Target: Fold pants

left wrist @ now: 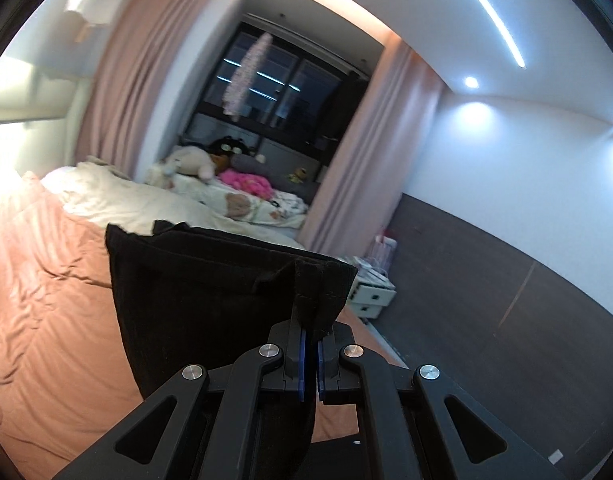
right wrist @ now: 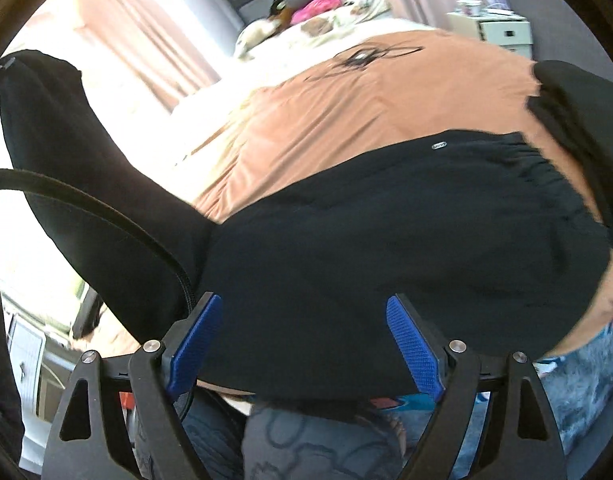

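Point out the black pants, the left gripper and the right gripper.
black pants (right wrist: 386, 232): right wrist view, main body of the cloth.
left gripper (left wrist: 311, 344): left wrist view, between its fingertips.
right gripper (right wrist: 302, 320): right wrist view, between its fingertips.

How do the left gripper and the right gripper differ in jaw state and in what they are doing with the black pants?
The left gripper is shut; the right gripper stands open, blue pads wide apart. The left gripper pinches a hem of the black pants, lifting it above the orange bedcover; the right gripper holds nothing, and the pants lie spread beyond its fingertips. Both have black fingers with blue pads.
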`<state>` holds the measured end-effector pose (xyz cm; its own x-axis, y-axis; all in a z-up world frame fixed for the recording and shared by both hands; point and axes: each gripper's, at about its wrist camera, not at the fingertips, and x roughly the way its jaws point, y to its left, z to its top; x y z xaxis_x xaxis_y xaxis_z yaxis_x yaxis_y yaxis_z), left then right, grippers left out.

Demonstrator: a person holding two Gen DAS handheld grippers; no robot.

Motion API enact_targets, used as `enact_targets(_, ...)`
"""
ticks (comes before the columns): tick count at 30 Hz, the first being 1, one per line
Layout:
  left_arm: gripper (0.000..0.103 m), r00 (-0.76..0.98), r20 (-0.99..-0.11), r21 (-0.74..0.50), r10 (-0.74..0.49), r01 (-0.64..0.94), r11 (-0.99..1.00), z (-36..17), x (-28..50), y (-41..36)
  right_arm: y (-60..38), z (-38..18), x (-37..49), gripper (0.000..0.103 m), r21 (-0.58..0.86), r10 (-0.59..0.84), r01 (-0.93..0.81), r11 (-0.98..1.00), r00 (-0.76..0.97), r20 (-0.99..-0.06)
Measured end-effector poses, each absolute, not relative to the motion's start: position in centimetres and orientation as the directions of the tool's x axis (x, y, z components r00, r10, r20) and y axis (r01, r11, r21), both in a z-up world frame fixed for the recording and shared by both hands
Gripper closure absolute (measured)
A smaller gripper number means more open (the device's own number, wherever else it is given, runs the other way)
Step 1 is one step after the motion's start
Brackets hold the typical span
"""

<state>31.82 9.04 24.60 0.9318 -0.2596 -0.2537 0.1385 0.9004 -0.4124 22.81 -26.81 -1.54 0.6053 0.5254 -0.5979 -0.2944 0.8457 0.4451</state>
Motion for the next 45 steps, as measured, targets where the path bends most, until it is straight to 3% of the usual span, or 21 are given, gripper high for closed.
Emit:
enact_targets(9, 0.099, 0.88, -0.306, -0.415, -0.363, 0.22, 0.883, 23.6, 36.8, 0.7, -34.0, -2.6, 19.9, 0.019, 0.473, 0.458, -0.188, 0.861, 0.691, -0.56)
enact_targets(21, 0.099, 0.706, -0.513, -0.444, -0.489, 0.269, 0.855, 15.1, 45.4, -12.7, -41.5, -4.3, 17.6, 0.019, 0.537, 0.412, -0.066, 0.841, 0.72, -0.558)
enact_targets(29, 0.099, 0.661, -0.572, -0.415, -0.486, 0.279, 0.866, 12.4, 47.7, -17.9, -44.2, -5.0, 17.7, 0.019, 0.563, 0.411, -0.035, 0.825, 0.72, -0.559)
enact_targets(35, 0.099, 0.698, -0.572, -0.429, -0.43, 0.192, 0.882, 11.4, 49.8, -19.3, -45.0, -5.3, 17.8, 0.019, 0.581, 0.412, -0.025, 0.814, 0.729, -0.546)
enact_targets(45, 0.099, 0.402, -0.718, -0.413, -0.568, 0.411, 0.813, 2.1, 45.5, -27.3, -46.6, -6.5, 17.3, 0.019, 0.596, 0.416, -0.009, 0.803, 0.724, -0.55)
